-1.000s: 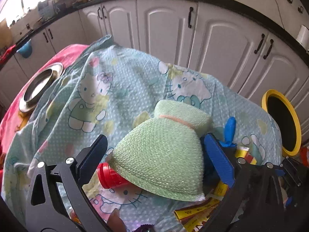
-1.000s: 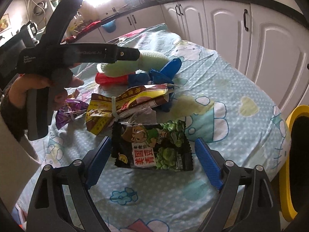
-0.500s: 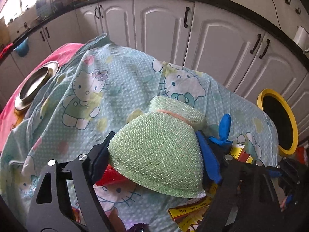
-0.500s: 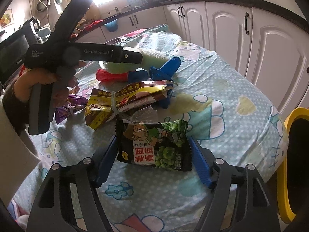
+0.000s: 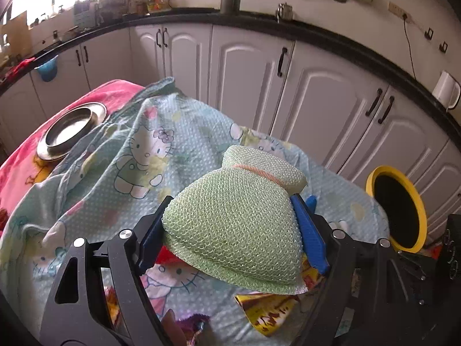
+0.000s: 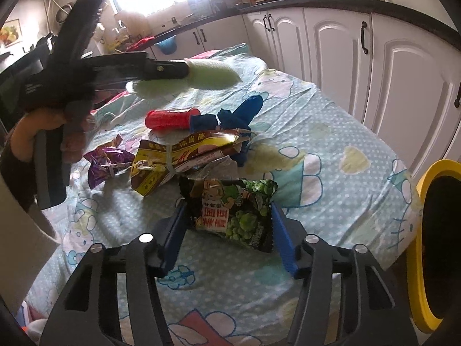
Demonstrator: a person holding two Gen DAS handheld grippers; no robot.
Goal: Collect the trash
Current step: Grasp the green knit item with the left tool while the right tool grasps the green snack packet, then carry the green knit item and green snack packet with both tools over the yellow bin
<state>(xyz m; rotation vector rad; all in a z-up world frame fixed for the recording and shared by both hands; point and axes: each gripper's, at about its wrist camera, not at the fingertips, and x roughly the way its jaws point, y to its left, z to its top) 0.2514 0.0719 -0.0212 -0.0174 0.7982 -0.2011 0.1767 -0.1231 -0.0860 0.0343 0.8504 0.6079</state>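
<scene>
While lifted clear of the cloth (image 5: 121, 132), green foam net (image 5: 236, 225) pinched from both sides by the left hand-held gripper (image 5: 230, 230), jaws partly closed and pressing its flanks. Narrow end banded by a pink ring, pointing away. Beneath the net, mostly hidden: a sliver of red sleeve (image 5: 170, 256), a blue tip (image 5: 311, 203), part of a yellow wrapper (image 5: 268, 308) and a scrap of purple wrapper (image 5: 193, 324), all cut off by net or gripper frame. Steel plate (image 5: 72, 128) far left on the pink blanket. Yellow-rimmed bin (image 5: 397, 210) at right beyond the desk edge, inside black and unreadable. Dark gear at lower right, too cropped to name.

From the right wrist: right hand-held gripper (image 6: 227, 233) partly closed on a green pea packet (image 6: 233, 210), blue pads touching both edges; whether lifted or resting on the cloth, cannot tell. Behind it, yellow wrapper (image 6: 184, 155) and purple wrapper (image 6: 106, 161) lying just beside each other; farther back the red sleeve (image 6: 170, 118) touching a blue glove (image 6: 239, 115). Left hand-held gripper (image 6: 184, 72) above them, blurred, net (image 6: 213, 77) in its tip, well off the desk. Bin (image 6: 423, 230) cut off by the right edge.
</scene>
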